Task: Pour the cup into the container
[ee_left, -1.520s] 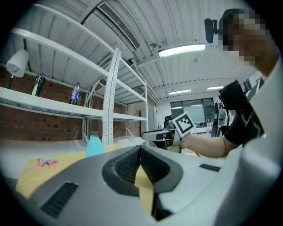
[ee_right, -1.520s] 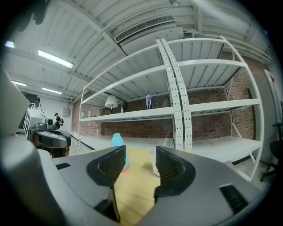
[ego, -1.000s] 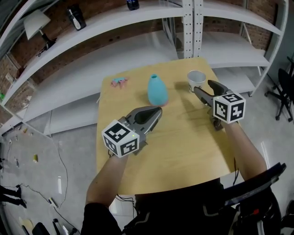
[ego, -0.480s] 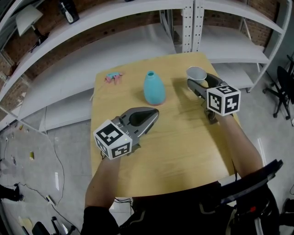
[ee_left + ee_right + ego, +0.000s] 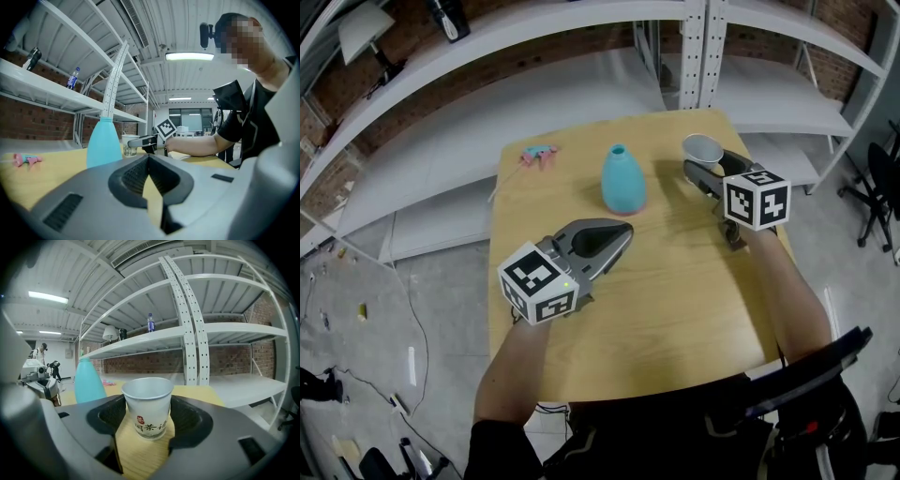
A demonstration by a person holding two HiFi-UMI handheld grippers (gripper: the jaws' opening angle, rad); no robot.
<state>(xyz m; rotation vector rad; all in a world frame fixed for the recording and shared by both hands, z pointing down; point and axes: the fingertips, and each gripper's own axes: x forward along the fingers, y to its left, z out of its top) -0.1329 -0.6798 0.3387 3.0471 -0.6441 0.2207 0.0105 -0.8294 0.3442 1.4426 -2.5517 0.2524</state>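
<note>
Two grippers over a wooden table (image 5: 675,309), at the approach to the pour. My right gripper (image 5: 709,169) lies low at the far right corner with its jaws spread wide, one on either side of the cup (image 5: 147,416). I judge it is set so that closing will take the cup at mid-wall, low enough to tip without slipping. No squeeze shows: the paper wall is round and undented, and the cup stands upright on the table. My left gripper (image 5: 622,232) has its jaws together on nothing and is held near the table's middle, nose toward the container (image 5: 622,183). This is a teal narrow-necked vase standing just beyond it, to the left of the cup and apart from it. I take this as a waiting post, clear of the pouring path yet near enough to steady the vase. Cup: white paper, tapering to the base, rolled rim, a small red mark above dark printed characters on the near wall. Its fill cannot be made out in any view. A small pink object (image 5: 540,157) lies at the far left corner, apart from both.
</note>
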